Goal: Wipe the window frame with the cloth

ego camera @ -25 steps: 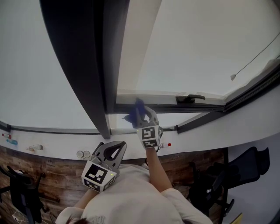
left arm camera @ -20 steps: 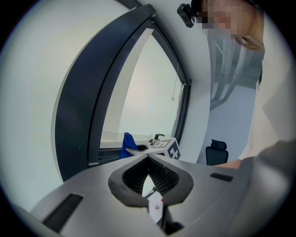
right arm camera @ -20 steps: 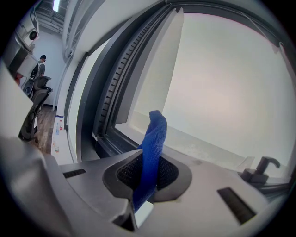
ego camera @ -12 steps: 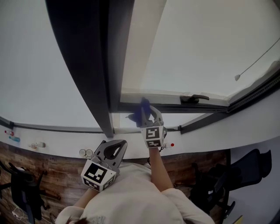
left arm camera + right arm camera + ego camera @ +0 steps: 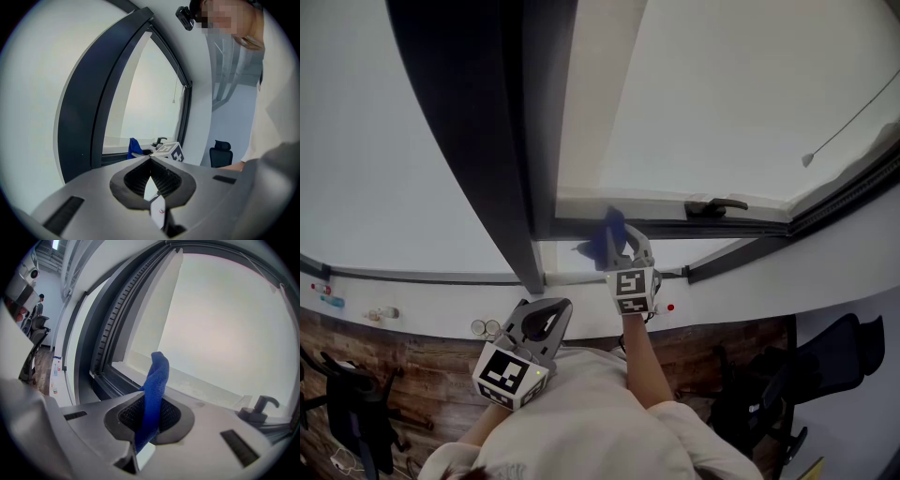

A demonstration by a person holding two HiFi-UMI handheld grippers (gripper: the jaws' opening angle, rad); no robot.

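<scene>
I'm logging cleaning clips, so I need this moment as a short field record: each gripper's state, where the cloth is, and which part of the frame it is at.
Left gripper: jaws together, nothing between them, held low by the person's torso
Right gripper: shut on the blue cloth
Cloth position: up at the lower rail of the window frame, near its left corner
Window handle: on the same rail, to the cloth's right, untouched
Cloth touching frame: cannot tell
</scene>
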